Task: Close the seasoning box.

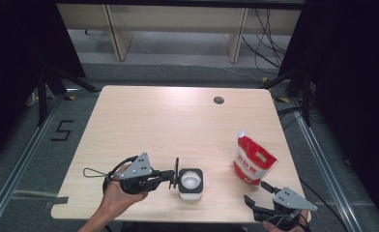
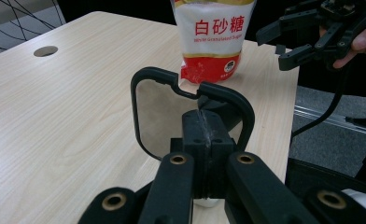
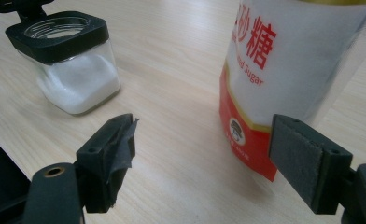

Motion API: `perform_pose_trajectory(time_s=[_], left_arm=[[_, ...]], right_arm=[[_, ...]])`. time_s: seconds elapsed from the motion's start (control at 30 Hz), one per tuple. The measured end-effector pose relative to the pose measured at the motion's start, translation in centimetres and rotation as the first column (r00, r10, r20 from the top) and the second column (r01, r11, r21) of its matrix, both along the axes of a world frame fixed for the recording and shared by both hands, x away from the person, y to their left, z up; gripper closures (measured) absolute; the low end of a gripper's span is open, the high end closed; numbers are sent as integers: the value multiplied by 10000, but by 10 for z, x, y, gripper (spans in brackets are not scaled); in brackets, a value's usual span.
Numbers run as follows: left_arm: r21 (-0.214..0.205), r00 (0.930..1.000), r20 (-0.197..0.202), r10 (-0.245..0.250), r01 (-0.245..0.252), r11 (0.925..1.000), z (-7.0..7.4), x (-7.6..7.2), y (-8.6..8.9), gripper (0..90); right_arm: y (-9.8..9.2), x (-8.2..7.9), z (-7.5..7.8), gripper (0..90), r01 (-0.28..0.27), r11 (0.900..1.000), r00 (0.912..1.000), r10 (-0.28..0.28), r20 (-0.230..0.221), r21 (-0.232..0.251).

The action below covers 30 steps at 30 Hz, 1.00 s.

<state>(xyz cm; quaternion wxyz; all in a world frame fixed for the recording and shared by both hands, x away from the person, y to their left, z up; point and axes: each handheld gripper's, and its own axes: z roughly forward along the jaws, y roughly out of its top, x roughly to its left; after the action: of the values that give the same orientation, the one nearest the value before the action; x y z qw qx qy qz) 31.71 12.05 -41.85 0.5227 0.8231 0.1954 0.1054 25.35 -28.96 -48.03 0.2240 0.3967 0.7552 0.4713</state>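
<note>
— Glass jar (image 1: 191, 184) of white grains sat near the front edge, mid-table. Black lid (image 1: 176, 172) clenched upright in left gripper (image 1: 174, 175)?

— Clenched, yes. Stood upright to the right: sugar bag (image 1: 253, 160), just beyond right gripper (image 1: 256, 192), the nearer one, jaws released, empty. Couldn't make out any lid hinge; bag top cut off up close.

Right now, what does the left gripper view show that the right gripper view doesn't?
Left gripper view, not the right: the left gripper close up, jaws shut on the black lid, and the hole in the table.
Right gripper view, not the left: the whole jar, mouth open, white grains inside.
Both: the sugar bag standing upright, and the right gripper with jaws open.
</note>
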Motion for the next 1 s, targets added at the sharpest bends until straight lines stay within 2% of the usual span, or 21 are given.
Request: perform_pose_trajectory(time_s=[0.1, 0.17, 0.2, 0.27, 0.3, 0.33, 0.37, 0.4, 0.43, 0.47, 0.5, 0.53, 0.57, 0.63, 0.67, 0.73, 0.83, 0.87, 0.9, 0.93, 1.0], left_arm=[[110, 9999, 21, -121, 121, 9999, 0, 1, -4, 894], [77, 9999, -33, -162, 162, 9998, -1, 1, -7, 894], [94, 9998, -20, -198, 199, 9998, -2, 1, -8, 893], [179, 9996, -52, -266, 267, 9995, -3, 2, -11, 893], [193, 9996, -61, -273, 274, 9994, -4, 2, -13, 893], [255, 9996, -53, -288, 289, 9993, -4, 2, -15, 893], [230, 9995, -129, -295, 298, 9993, -5, 2, -17, 893], [366, 9993, -48, -374, 375, 9986, -5, 2, -17, 893], [208, 9994, -153, -317, 320, 9993, -6, 2, -20, 892], [350, 9992, -47, -391, 392, 9986, -6, 2, -20, 892], [289, 9989, -122, -455, 458, 9985, -7, 2, -22, 892], [342, 9991, -90, -416, 419, 9985, -7, 2, -23, 892], [367, 9989, -96, -469, 473, 9982, -8, 1, -25, 892], [461, 9986, -107, -522, 527, 9975, -9, 2, -26, 892], [417, 9982, -130, -581, 586, 9974, -9, 2, -27, 892], [471, 9989, -183, -430, 438, 9979, -10, 2, -29, 891], [525, 9981, -133, -601, 607, 9968, -12, 3, -30, 891], [530, 9986, -244, -477, 489, 9974, -13, 2, -32, 891], [616, 9980, -138, -615, 622, 9962, -13, 2, -32, 891], [692, 9976, -193, -664, 676, 9953, -14, 2, -33, 892], [586, 9977, -250, -632, 646, 9962, -16, 2, -36, 891]], right_arm=[[-1, 0, 1, 243, 2, 9998, 9999, 0, 109, -188], [0, 0, 1, 242, -2, 9999, 9999, 4, 118, -129], [0, -3, 1, 242, 215, 9998, 9997, -215, -104, -53], [1, -3, 1, 242, 238, 9997, 9996, -238, -116, -2], [0, -3, 1, 242, 234, 9997, 9997, -235, -95, -24], [-1, 0, 1, 242, 136, 9996, 9997, -130, 225, -260], [0, -2, 1, 242, 184, 9998, 9998, -183, 7, -44], [0, -1, 0, 242, 171, 9998, 9998, -170, 79, -84], [0, -1, 0, 242, 180, 9998, 9998, -179, 94, -100], [-1, 0, 1, 242, 144, 9996, 9997, -139, 206, -238], [-1, 0, 1, 242, 105, 9996, 9997, -100, 213, -248], [0, 0, 0, 241, 59, 10000, 10000, -59, 69, -48], [1, -3, 1, 241, 251, 9997, 9996, -250, -152, 70], [1, -2, 1, 241, 199, 9998, 9998, -199, -56, 1], [-1, 0, 1, 241, 8, 9999, 9999, -6, 129, -145], [0, 0, 1, 241, -5, 10000, 9999, 7, 134, -97], [-1, -1, 1, 241, 82, 9999, 9999, -80, 109, -150], [-1, -1, 1, 240, 91, 9999, 9999, -90, 105, -146], [-1, -1, 1, 240, 90, 9999, 9999, -88, 120, -136], [-1, -1, 1, 240, 69, 9999, 9999, -67, 137, -103], [-1, 0, 1, 240, 67, 9998, 9998, -63, 200, -167]])
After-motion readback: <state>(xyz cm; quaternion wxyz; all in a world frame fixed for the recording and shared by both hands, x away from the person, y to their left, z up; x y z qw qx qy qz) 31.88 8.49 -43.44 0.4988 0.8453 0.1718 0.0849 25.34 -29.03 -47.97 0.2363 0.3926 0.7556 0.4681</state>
